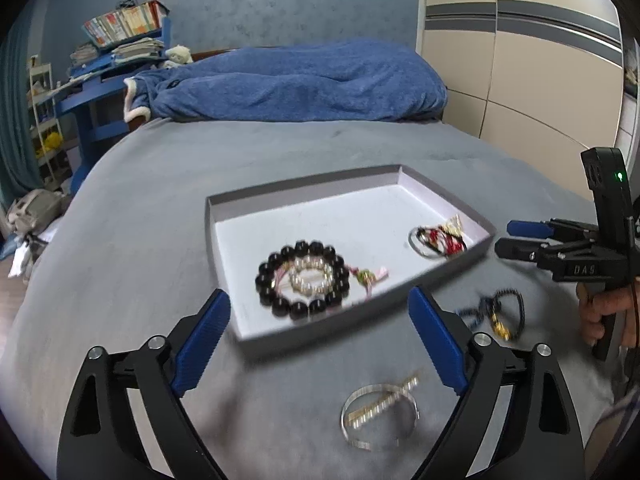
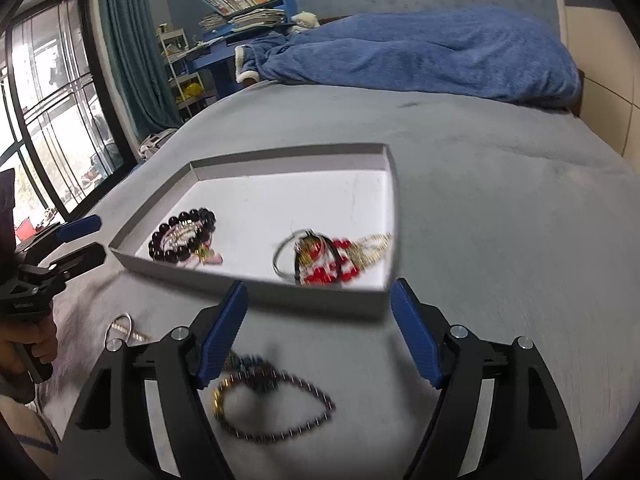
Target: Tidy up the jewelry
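A shallow grey tray lies on the grey bed. In it are a black bead bracelet around a pearl bracelet, and a tangle of red, gold and silver pieces. On the bed in front of the tray lie a silver bangle with a gold bar clip and a dark beaded bracelet with gold beads. My left gripper is open and empty above the bangle. My right gripper is open and empty above the dark bracelet.
A rumpled blue blanket lies at the far end of the bed. A blue desk stacked with books stands beyond the left side. A wardrobe is on the right, a window on the left.
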A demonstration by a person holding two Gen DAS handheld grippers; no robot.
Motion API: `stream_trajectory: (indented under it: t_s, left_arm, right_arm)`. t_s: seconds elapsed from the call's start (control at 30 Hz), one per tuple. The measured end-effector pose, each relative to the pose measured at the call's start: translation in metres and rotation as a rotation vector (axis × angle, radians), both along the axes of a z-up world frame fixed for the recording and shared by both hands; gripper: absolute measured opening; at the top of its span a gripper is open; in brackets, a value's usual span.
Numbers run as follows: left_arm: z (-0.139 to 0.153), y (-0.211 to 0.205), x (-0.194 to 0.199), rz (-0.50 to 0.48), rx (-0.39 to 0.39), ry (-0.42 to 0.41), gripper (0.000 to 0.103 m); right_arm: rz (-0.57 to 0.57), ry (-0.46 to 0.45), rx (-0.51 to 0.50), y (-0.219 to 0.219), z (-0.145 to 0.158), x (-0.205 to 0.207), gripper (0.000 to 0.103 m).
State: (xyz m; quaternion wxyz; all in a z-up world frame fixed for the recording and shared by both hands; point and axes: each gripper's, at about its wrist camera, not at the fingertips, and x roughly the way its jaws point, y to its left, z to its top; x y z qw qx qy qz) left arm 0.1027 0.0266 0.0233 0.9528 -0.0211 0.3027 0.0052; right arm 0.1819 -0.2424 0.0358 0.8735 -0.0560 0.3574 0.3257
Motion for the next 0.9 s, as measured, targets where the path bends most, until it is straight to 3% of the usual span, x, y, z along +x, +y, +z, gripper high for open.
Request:
stream_trajectory:
  t_s: [0.2, 0.33, 0.6, 0.9]
  left_arm:
    - [-0.011, -0.007, -0.030, -0.022, 0.048, 0.021, 0.093]
    - [-0.021, -0.006, -0.042, -0.023, 0.029, 0.053, 0.094]
    - [-0.031, -0.014, -0.047, -0.052, 0.004, 0.104, 0.094]
    - [-0.039, -0.021, -0.043, -0.097, 0.004, 0.154, 0.094]
  right_arm:
    - [-0.031, 0.018, 0.013, -0.025, -0.009, -0.022, 0.083]
    - [-0.054, 0.034, 0.023, -0.037, -0.016, -0.032, 0.086]
    - [-0.082, 0.062, 0.029, -0.045, -0.023, -0.043, 0.093]
    - [-0.068, 0.083, -0.018, -0.037, -0.029, -0.043, 0.093]
